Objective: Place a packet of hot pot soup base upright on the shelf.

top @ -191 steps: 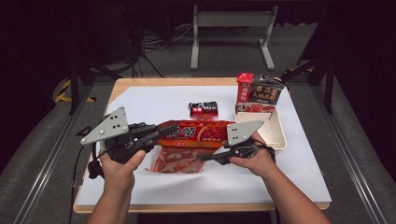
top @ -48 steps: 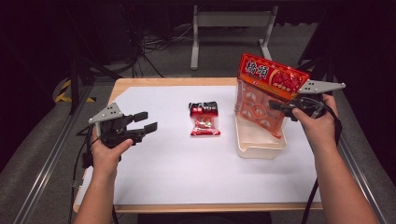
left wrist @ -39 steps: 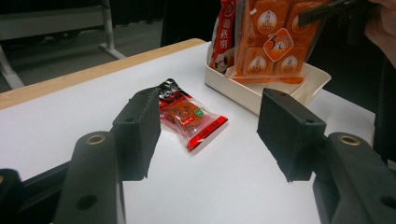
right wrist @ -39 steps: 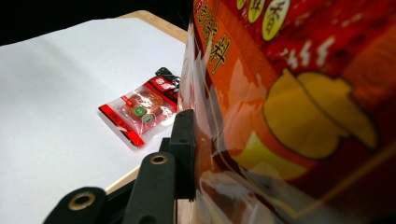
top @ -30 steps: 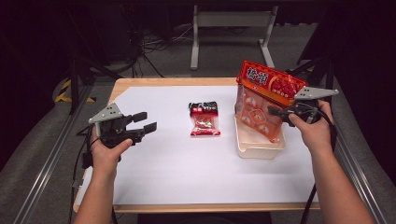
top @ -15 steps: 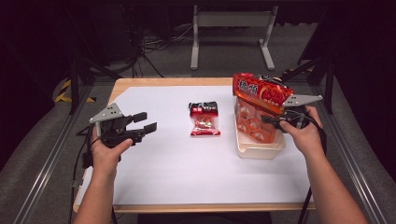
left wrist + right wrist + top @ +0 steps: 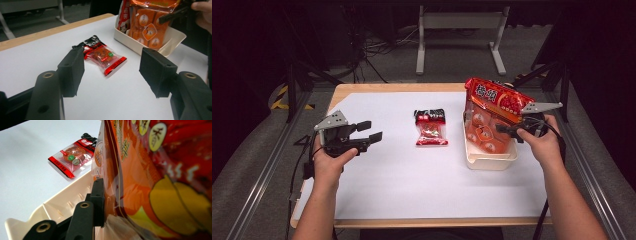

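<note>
**Big snack bag being set into tray, right side of table**

The large red-orange snack bag [image 7: 490,120] is pinched by the right gripper [image 7: 507,131] at its right edge; jaws clenched on the film, as seen close up in the right gripper view [image 7: 105,202]. The bag is held upright with its lower end inside the cream tray [image 7: 490,161], which sits near the right edge of the table [image 7: 412,185]. The upright hold is likely meant to let the tall bag stand within the tray walls; it leans a little and is judged not yet settled, so release now could tip it over the rim.

The left gripper [image 7: 368,134] is held above the left part of the table, jaws spread wide, nothing between them [image 7: 110,72]. It is aimed toward the small red packet [image 7: 430,127], probably the next pick.

The small packet lies flat at the table's middle, just left of the tray, apart from it. Nothing lies between the left gripper and the packet. Beyond the far edge a metal stand [image 7: 459,35] is seen on the floor.
</note>
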A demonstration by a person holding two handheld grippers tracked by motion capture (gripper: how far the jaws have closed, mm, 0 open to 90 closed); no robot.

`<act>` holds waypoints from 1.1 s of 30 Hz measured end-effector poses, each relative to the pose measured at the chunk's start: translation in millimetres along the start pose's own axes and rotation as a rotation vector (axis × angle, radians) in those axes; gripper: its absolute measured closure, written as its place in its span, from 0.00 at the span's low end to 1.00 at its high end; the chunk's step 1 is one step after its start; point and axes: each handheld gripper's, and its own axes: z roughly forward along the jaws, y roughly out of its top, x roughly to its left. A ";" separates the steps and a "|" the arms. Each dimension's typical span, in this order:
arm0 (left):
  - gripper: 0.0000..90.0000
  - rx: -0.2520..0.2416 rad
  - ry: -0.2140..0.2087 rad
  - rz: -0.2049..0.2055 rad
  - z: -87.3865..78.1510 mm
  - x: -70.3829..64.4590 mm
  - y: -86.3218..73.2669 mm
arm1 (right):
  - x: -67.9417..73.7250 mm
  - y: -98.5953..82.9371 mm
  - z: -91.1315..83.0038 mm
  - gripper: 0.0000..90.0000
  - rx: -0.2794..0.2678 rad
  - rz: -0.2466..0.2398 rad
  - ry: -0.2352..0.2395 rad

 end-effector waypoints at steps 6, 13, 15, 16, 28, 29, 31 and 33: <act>0.45 0.006 -0.010 -0.031 3.8 1.9 -3.0 | 2.9 -0.4 0.0 0.72 -0.026 -0.015 -0.049; 0.42 0.008 0.007 -0.005 5.2 3.9 -5.0 | 7.9 -0.4 -4.1 0.47 -0.076 0.007 -0.102; 0.40 0.010 0.009 -0.007 6.4 4.7 -6.0 | 8.5 -1.7 -6.0 0.44 -0.080 -0.001 -0.111; 0.40 0.010 0.007 -0.010 7.3 5.0 -6.6 | 8.9 -2.5 -7.2 0.42 -0.080 -0.005 -0.116; 0.41 0.012 -0.004 -0.025 13.0 12.2 -7.5 | 20.1 -8.6 -35.6 0.31 -0.123 -0.001 -0.194; 0.42 0.010 -0.003 -0.020 14.4 12.0 -7.2 | 21.3 -8.9 -37.8 0.31 -0.123 -0.005 -0.200; 0.44 0.018 -0.006 -0.013 16.2 11.4 -6.5 | 24.8 -9.6 -43.3 0.31 -0.134 -0.004 -0.206; 0.47 0.015 -0.013 -0.013 18.7 10.6 -5.9 | 28.4 -10.2 -49.1 0.31 -0.139 -0.006 -0.213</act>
